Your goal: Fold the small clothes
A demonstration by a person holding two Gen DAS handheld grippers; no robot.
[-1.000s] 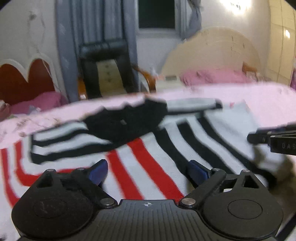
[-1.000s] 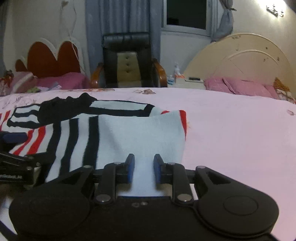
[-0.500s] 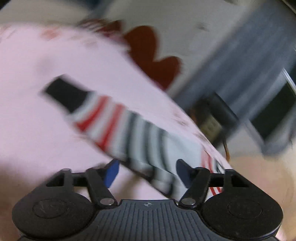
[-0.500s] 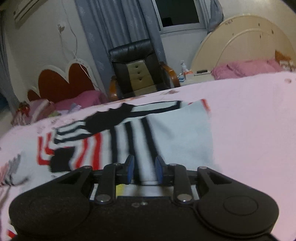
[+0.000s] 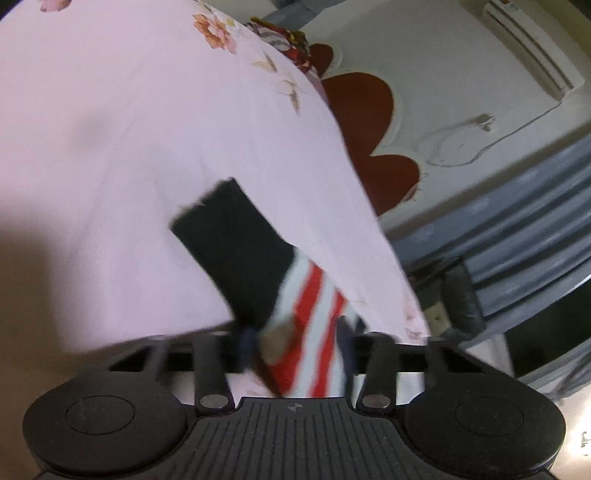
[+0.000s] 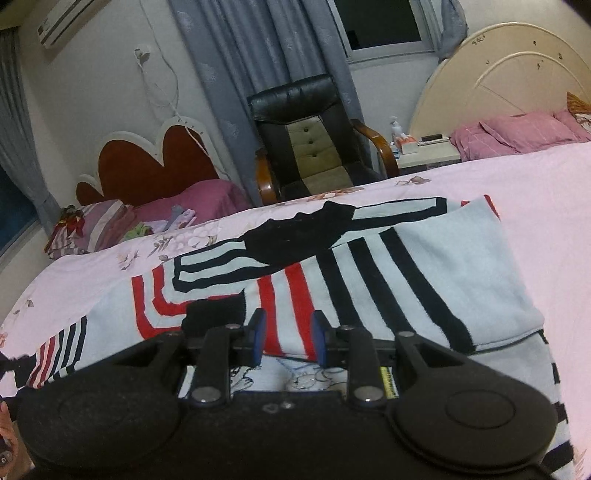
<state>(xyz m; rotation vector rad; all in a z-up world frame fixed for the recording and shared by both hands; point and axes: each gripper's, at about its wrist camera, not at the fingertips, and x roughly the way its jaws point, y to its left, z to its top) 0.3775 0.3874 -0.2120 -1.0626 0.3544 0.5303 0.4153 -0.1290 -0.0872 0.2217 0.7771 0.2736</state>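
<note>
Right wrist view: a black chair (image 6: 310,136) stands at top centre, grey curtains (image 6: 229,74) behind it, a red scalloped headboard (image 6: 147,166) at left, a cream headboard (image 6: 509,81) w/ pink pillows (image 6: 517,133) at upper right. An air conditioner (image 6: 62,18) is cut off in the upper left corner. Pink bedsheet (image 6: 546,206) fills the mid frame.

The striped sweater (image 6: 406,273) lies spread on the sheet across the centre, partly folded: pale panel at right, red and black stripes in the middle, black collar area above. One sleeve runs off toward lower left.

Right gripper (image 6: 288,338), lower centre, has its blue pads a narrow gap apart w/ sweater fabric between them; the fabric rises into the gap, so it looks pinched on the sweater.

Left wrist view is rolled, the room tilted. Sleeve (image 5: 295,295) w/ black cuff (image 5: 229,243) runs from mid frame down into the left gripper (image 5: 295,347). Its jaws have just been closing, and the sleeve sits between them; pads blurred, so whether they press on it yet is hard to tell.

Lower left of right view: a bit of skin at the edge, too cut off to read.
</note>
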